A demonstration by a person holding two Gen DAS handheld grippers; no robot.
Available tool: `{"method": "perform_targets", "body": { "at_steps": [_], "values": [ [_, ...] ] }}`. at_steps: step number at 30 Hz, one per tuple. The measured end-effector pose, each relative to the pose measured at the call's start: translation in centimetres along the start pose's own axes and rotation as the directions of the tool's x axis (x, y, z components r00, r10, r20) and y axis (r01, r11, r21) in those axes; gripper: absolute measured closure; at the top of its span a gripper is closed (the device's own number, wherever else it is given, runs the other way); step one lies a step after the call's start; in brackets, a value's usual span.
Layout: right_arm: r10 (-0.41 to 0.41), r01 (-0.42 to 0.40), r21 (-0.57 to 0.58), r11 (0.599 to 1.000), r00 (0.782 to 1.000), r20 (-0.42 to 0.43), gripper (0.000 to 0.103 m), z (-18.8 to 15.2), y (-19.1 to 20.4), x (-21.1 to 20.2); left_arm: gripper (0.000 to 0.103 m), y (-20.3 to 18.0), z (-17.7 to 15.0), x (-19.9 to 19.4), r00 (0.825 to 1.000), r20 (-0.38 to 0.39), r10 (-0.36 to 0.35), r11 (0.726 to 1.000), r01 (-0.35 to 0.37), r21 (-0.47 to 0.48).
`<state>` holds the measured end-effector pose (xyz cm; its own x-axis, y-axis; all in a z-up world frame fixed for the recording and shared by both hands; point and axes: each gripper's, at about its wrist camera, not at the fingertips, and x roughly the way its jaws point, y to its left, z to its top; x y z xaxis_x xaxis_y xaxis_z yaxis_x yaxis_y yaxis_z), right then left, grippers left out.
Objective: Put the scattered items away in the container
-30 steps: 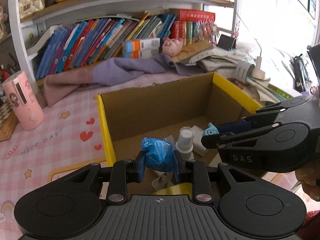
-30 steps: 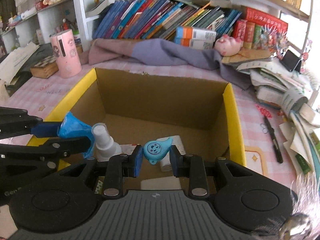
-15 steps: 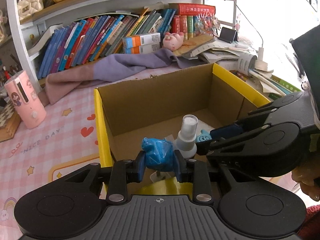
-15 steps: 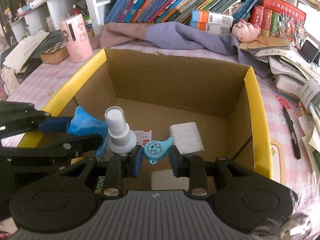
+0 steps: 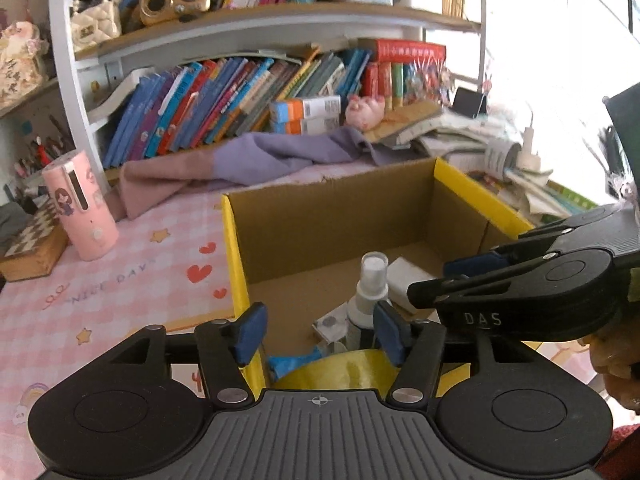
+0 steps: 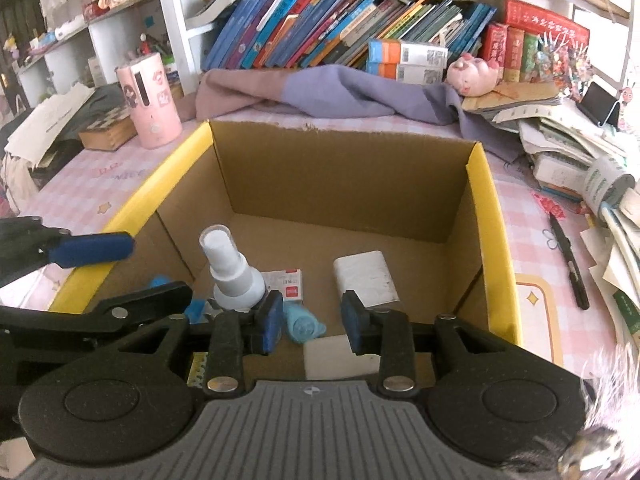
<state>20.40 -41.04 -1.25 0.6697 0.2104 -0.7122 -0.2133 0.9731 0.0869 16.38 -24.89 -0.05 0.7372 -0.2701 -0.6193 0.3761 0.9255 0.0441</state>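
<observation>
The cardboard box with yellow-taped rims lies below both grippers. My left gripper hangs over its near left corner, jaws opening, nothing between the pads. The crumpled blue wrapper lies under it, inside the near wall. My right gripper is over the box floor, jaws opening. The light-blue charm sits loose between the pads, close to the left one and clear of the right one. A white spray bottle stands upright in the box, just left of the right gripper.
In the box also lie a white block, a red-and-white packet and a white slab. A pink cylinder and a chequered case stand left, a purple cloth behind, papers and a black pen right.
My left jaws have parted and the blue wrapper has dropped from them into the box. The right jaws have widened and the charm has slipped lower between them.
</observation>
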Motion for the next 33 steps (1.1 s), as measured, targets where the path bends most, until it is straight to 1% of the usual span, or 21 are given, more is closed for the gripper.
{"method": "perform_targets", "body": {
  "at_steps": [2,3,4,5,6,12,17,22,27,29,31,33],
  "values": [
    [-0.009,0.009,-0.001,1.000,1.000,0.020,0.070,0.0,0.3,-0.6,0.043,0.1,-0.1,-0.9,1.000,0.023,0.000,1.000,0.000,-0.006],
    [-0.014,0.014,-0.002,1.000,0.999,0.030,0.069,0.1,0.5,-0.9,0.039,0.2,-0.2,-1.4,0.999,0.036,0.003,1.000,-0.002,-0.010],
    [-0.019,0.019,-0.005,1.000,0.999,0.043,0.068,0.1,0.7,-1.3,0.035,0.3,-0.3,-1.9,0.999,0.048,0.020,1.000,-0.019,-0.018],
    [-0.026,0.026,-0.006,1.000,0.998,0.055,0.067,0.1,1.0,-1.6,0.028,0.5,-0.5,-2.5,0.997,0.072,0.039,0.999,-0.037,-0.028],
    [-0.032,0.033,-0.007,0.999,0.997,0.068,0.066,0.2,1.3,-2.0,0.025,0.7,-0.7,-3.2,0.994,0.097,0.044,0.998,-0.040,-0.037],
    [-0.048,0.048,0.004,0.999,0.987,0.154,0.062,-0.4,3.4,-4.2,0.022,2.3,-1.7,-6.0,0.984,0.162,0.078,0.993,-0.063,-0.098],
    [-0.065,0.062,0.021,0.998,0.979,0.195,0.061,-1.5,5.5,-5.9,0.019,3.8,-3.3,-8.0,0.981,0.169,0.096,0.988,-0.073,-0.140],
    [-0.084,0.080,0.026,0.996,0.977,0.194,0.060,-3.2,7.6,-7.5,0.018,4.8,-5.1,-10.0,0.981,0.167,0.094,0.986,-0.070,-0.149],
    [-0.096,0.093,0.026,0.995,0.978,0.183,0.059,-5.3,10.0,-9.0,0.018,5.4,-7.1,-12.2,0.985,0.147,0.093,0.987,-0.072,-0.142],
    [-0.099,0.096,0.025,0.995,0.979,0.176,0.058,-6.3,11.0,-9.6,0.017,5.5,-8.1,-13.0,0.984,0.132,0.119,0.987,-0.102,-0.126],
    [-0.101,0.099,0.025,0.995,0.980,0.169,0.056,-7.2,11.9,-10.2,0.017,5.2,-9.2,-13.7,0.980,0.118,0.162,0.984,-0.151,-0.096],
    [-0.107,0.104,0.025,0.994,0.981,0.163,0.054,-8.2,12.8,-10.7,0.015,5.1,-10.3,-14.5,0.975,0.116,0.188,0.981,-0.181,-0.072]
  ]
}}
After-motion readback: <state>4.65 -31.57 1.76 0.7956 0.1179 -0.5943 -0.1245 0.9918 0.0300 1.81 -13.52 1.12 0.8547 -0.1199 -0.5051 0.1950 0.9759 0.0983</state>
